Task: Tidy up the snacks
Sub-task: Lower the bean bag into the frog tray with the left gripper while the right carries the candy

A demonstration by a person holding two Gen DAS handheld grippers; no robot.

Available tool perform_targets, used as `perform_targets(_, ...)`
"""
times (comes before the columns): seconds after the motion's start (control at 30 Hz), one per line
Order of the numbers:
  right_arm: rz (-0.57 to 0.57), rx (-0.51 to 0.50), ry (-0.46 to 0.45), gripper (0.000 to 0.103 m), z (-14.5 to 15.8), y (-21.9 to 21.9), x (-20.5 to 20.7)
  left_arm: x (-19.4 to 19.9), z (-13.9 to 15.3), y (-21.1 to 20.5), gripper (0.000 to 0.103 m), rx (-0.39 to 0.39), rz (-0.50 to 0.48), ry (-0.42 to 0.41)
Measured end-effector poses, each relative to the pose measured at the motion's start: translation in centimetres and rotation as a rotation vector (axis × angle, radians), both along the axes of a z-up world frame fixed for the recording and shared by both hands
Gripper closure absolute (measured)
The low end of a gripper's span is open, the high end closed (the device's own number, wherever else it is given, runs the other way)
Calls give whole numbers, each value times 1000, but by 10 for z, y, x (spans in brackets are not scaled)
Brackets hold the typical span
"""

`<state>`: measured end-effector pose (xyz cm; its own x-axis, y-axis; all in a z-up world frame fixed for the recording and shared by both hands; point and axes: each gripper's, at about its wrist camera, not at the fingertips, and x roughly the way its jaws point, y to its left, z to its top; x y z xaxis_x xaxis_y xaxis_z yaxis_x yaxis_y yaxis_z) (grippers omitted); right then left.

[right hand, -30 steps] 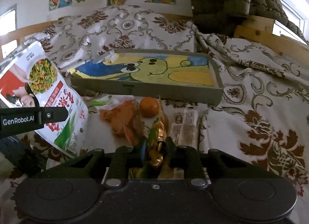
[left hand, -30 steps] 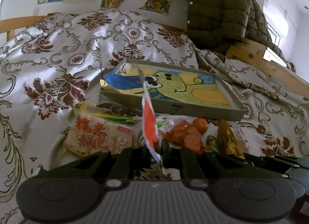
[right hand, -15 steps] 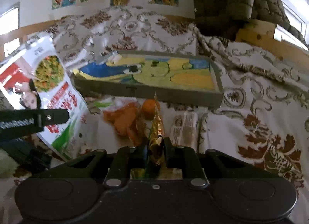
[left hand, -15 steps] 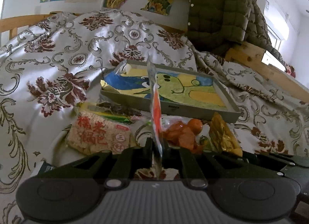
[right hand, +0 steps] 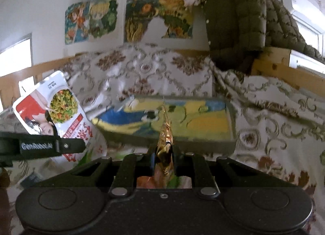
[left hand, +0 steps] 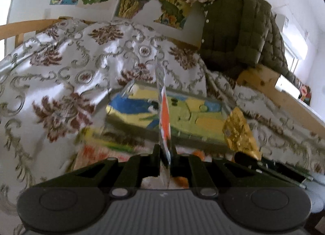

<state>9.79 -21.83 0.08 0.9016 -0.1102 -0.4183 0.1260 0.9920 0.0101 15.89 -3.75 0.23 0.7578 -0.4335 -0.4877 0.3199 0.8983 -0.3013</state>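
Holding a red-and-white pouch (left hand: 165, 117) in my left gripper (left hand: 165, 153) and a gold packet (right hand: 165, 139) in my right gripper (right hand: 164, 152), I see the tray (right hand: 172, 138) empty; sorting seems barely begun.

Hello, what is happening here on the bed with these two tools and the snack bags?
A person is sorting snacks with a handheld claw in each hand. The left claw is shut on a red and white snack bag, held up on edge. The right claw is shut on a gold foil packet. Both are raised in front of the shallow tray with a cartoon picture, which lies on the floral bedspread. Neither snack is in the tray yet.
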Motion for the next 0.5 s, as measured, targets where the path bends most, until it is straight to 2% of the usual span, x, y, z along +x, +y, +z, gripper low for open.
perform_targets(0.27,-48,22,-70,86,-5,-44,45,67,9,-43,94,-104,1,-17)
perform_targets(0.5,-97,71,-35,86,-25,-83,100,134,-9,-82,94,-150,-12,38)
